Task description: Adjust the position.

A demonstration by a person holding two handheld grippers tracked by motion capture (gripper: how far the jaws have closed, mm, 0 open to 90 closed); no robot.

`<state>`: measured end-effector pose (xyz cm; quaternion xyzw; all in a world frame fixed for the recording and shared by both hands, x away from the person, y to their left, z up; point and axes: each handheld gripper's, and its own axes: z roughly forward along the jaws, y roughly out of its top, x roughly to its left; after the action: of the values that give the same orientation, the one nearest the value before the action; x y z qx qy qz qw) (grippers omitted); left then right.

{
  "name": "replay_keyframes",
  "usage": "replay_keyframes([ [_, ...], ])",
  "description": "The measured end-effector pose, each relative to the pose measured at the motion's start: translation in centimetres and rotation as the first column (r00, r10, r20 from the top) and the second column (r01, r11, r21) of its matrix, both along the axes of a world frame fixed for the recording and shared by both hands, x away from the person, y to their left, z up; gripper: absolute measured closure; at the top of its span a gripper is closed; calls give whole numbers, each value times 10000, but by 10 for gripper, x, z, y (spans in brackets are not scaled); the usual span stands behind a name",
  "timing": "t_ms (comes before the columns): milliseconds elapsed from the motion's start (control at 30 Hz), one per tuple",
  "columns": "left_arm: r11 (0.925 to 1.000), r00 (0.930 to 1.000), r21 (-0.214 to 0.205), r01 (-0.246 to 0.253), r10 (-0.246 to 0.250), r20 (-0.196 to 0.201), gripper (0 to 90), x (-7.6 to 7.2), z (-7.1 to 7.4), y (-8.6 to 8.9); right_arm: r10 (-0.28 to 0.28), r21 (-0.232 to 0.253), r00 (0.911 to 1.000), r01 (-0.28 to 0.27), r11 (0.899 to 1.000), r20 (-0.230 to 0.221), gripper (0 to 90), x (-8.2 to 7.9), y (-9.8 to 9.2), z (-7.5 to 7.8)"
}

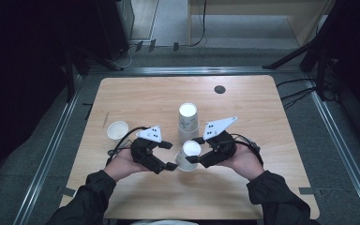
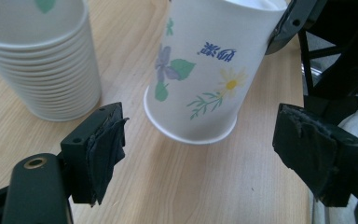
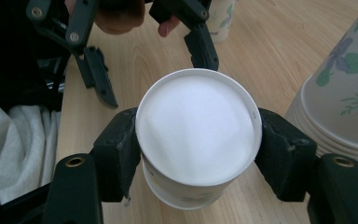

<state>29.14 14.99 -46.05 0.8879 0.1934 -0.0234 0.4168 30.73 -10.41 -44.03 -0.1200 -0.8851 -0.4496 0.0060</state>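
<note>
A flower-printed white paper cup [image 3: 198, 126] is upside down, base up, and my right gripper [image 3: 198, 154] is shut on its sides just below the base. In the left gripper view this cup [image 2: 205, 74] tilts with its rim just above the wood. My left gripper [image 2: 198, 149] stands open in front of it, the pads clear of the cup on both sides. From above, the held cup [image 1: 188, 154] sits between the left gripper [image 1: 168, 154] and the right gripper [image 1: 194, 150]. A stack of upturned cups [image 1: 188, 121] stands just behind it.
A single upright cup [image 1: 117, 130] stands on the wooden table [image 1: 243, 187] left of my left hand. A dark round grommet [image 1: 220, 89] sits near the far edge. The stack [image 3: 340, 93] rises close beside my right gripper's jaw.
</note>
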Motion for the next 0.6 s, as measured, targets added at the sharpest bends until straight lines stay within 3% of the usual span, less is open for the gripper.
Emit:
replay_keyframes([
  [367, 9992, 9996, -336, 238, -233, 165, 170, -3, -1, -10, 295, 318, 9995, -291, 9991, -115, 358, -5, 9, 5],
  [600, 9964, 9994, -820, 232, -211, 270, 170, -4, 1, -10, 274, 766, 9993, -255, 9967, -246, 359, -6, 12, 10],
])
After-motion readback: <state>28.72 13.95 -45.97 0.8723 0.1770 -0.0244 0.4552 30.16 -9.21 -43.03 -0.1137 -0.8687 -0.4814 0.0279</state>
